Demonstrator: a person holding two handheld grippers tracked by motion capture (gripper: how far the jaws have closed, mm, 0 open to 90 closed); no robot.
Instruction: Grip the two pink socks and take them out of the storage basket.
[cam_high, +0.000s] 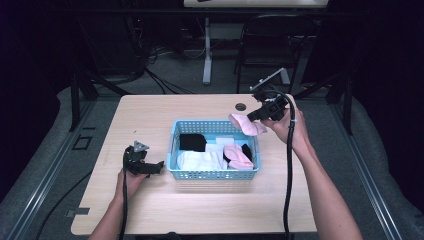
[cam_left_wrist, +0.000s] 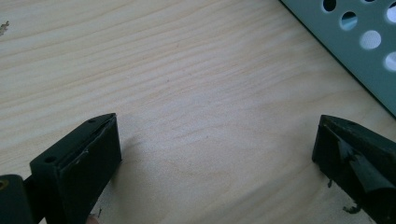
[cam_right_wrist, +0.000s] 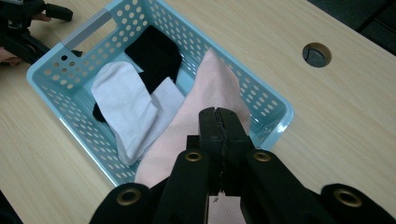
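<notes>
- High view: right gripper (cam_high: 256, 114) fingers are clenching a soft pink cloth sock (cam_high: 246, 124), dangling lengthwise over the perforated blue plastic basket's (cam_high: 213, 174) far-right corner.
- Left gripper (cam_high: 159, 165), fingers released, is idling left of it.

L gripper (cam_high: 159, 165) open, R gripper (cam_high: 251, 116) clamped

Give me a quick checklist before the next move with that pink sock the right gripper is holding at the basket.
1. Right gripper shut on pink sock: ok.
2. Sock lifted clear of the blue basket: cannot tell; it hangs at the far right corner.
3. Left gripper open, nothing between its jaws: ok.
4. Left gripper apart from the basket wall: ok.
5. Second pink sock inside the basket: ok.
</notes>
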